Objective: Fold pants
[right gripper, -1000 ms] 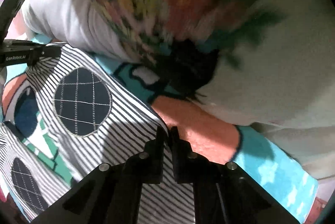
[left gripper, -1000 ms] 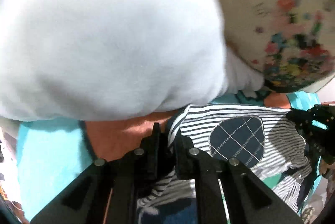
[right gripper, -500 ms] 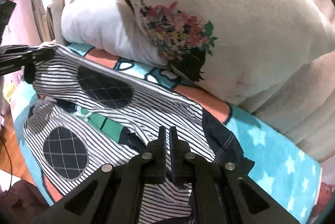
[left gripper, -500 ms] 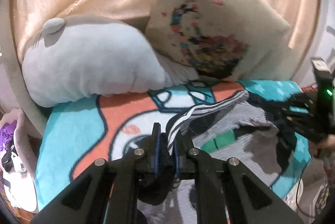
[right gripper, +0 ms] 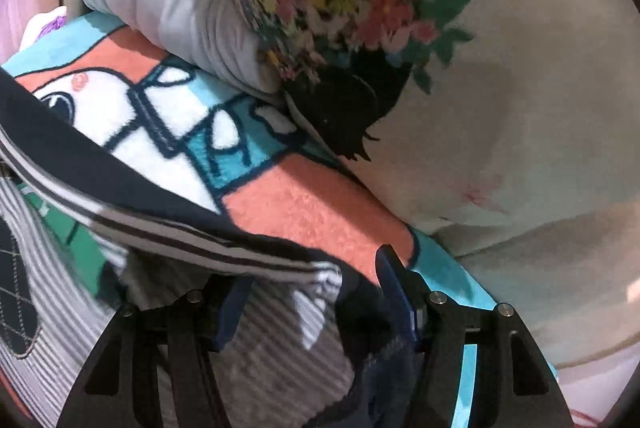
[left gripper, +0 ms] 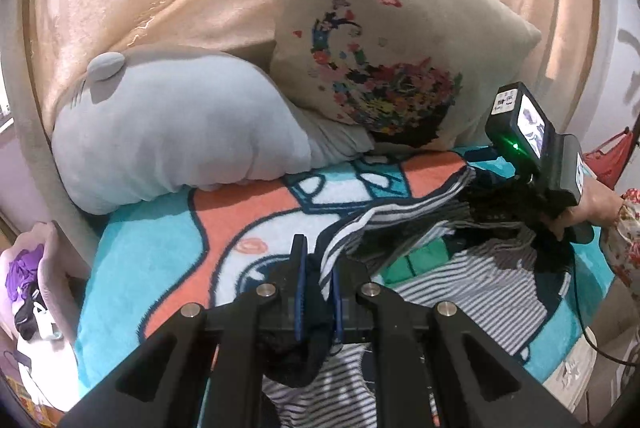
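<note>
The striped pants (left gripper: pixel 472 280) with dark oval patches lie bunched on a cartoon blanket (left gripper: pixel 168 248). My left gripper (left gripper: pixel 317 268) is shut on their dark waistband edge and holds it up near the blanket's front. In the right wrist view, my right gripper (right gripper: pixel 316 292) has its fingers wide apart, with the pants' striped waistband (right gripper: pixel 168 224) and dark hem lying loose between them. The right gripper's body (left gripper: pixel 532 148) shows in the left wrist view, at the right above the pants.
A grey plush pillow (left gripper: pixel 168 132) and a floral cushion (left gripper: pixel 384 40) lean against the beige headboard behind the blanket. The cushion (right gripper: pixel 460 68) looms close in the right wrist view. A pink chair with clothes (left gripper: pixel 28 280) stands at the left.
The right gripper has opened and let go of the pants, and moved closer to the cushion. The left gripper stays shut on the waistband and has drawn back slightly.
</note>
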